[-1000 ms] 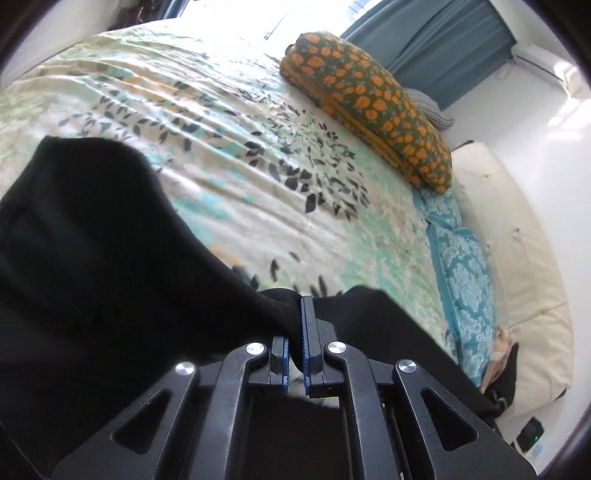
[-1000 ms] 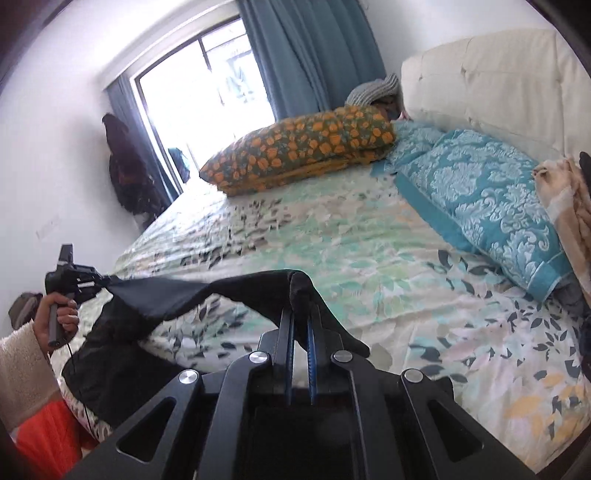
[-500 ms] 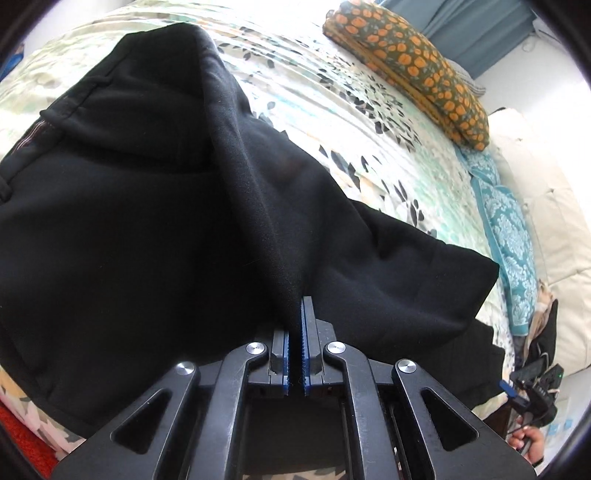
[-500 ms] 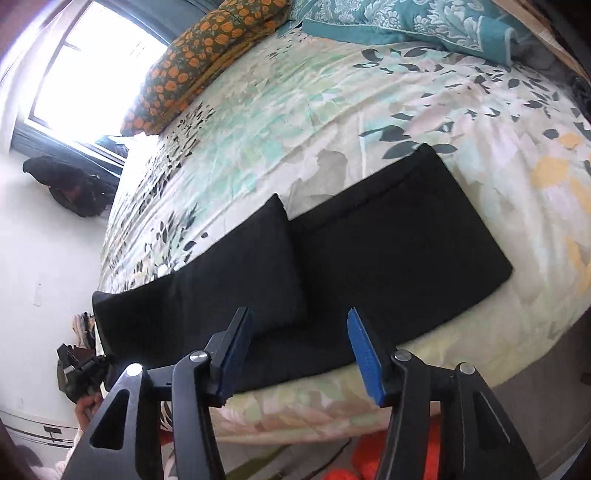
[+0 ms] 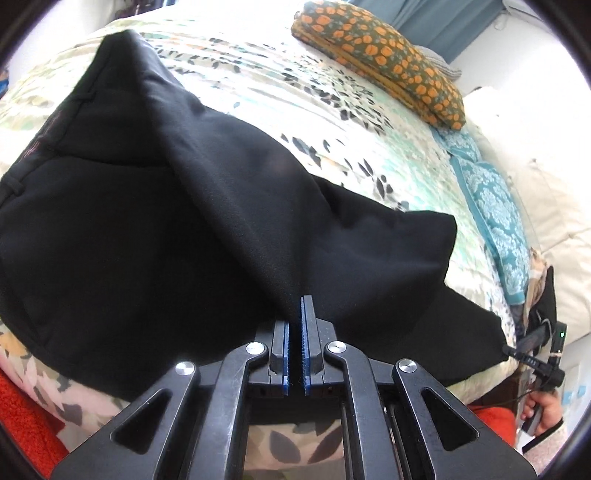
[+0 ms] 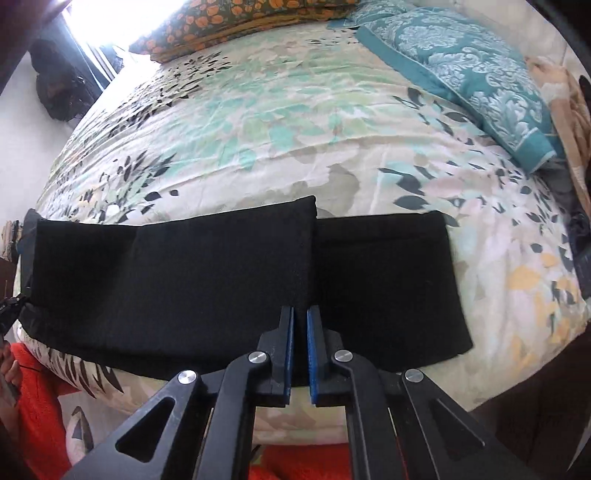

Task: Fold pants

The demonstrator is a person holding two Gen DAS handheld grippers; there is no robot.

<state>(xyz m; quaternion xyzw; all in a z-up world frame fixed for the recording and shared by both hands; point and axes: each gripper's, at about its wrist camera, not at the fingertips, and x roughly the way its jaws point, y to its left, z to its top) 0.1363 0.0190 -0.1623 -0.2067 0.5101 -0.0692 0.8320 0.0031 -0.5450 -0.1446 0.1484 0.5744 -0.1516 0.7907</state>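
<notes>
Home bedroom: bed [image 6: 295, 122], patterned pillows [image 6: 469, 70], blue curtain [image 5: 424, 22], window.

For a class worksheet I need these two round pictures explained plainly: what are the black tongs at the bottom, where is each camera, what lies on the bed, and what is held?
There is no robot. A person holds a two-finger gripper in each hand, and a wide-angle camera on each one looks along its fingers, so the tongs fill the bottom of each picture. One picture comes from the left gripper, the other from the right gripper. Black pants lie on a floral bedsheet, with an orange-patterned pillow and a teal pillow beyond. The left gripper is shut on a raised fold of the pants. The right gripper is shut over their near edge; whether it pinches cloth is unclear.
</notes>
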